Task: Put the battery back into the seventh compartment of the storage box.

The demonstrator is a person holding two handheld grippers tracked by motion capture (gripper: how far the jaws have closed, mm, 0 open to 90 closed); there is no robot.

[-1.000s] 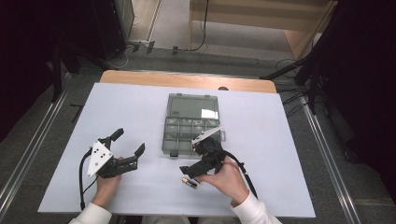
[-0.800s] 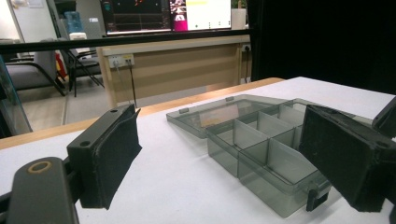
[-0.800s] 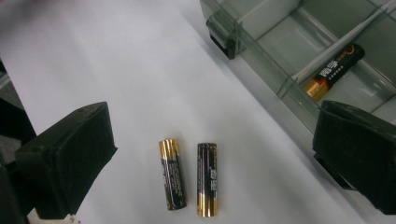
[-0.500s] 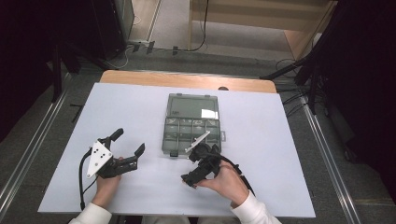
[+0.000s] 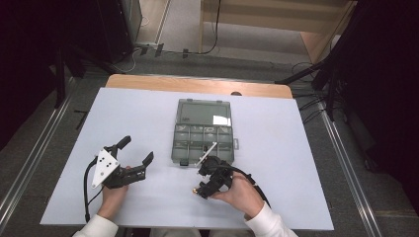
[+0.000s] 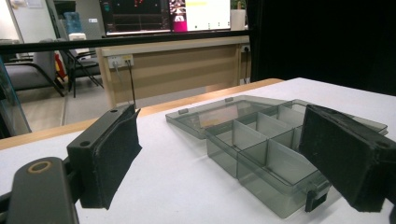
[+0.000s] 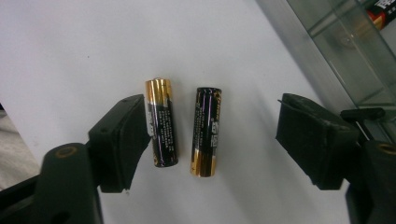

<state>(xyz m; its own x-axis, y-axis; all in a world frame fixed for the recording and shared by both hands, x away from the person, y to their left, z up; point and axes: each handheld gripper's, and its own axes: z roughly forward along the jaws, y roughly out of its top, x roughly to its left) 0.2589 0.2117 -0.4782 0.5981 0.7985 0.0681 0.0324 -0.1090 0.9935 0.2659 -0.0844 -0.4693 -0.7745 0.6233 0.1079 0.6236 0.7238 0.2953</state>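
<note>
Two AA batteries, black and gold, lie side by side on the white table: one (image 7: 161, 122) by the left jaw, the other (image 7: 207, 130) in the middle. My right gripper (image 7: 215, 140) points down over them, and its jaws have just been closing; both batteries are between them, with a gap left at the right pad. From above, the right gripper (image 5: 205, 185) sits in front of the smoky clear compartment box (image 5: 203, 131). My left gripper (image 5: 137, 149) rests open and empty to the box's left, aimed at the box (image 6: 261, 158).
The box's lid (image 5: 205, 112) lies open flat toward the far side. A battery (image 7: 384, 9) lies in one compartment. The white table top (image 5: 296, 148) has free room right of the box and at the far left. A wooden edge (image 5: 197, 85) runs along the back.
The right gripper has tipped down toward the table in front of the box and shifted slightly nearer the front edge. The left gripper has stayed still.
</note>
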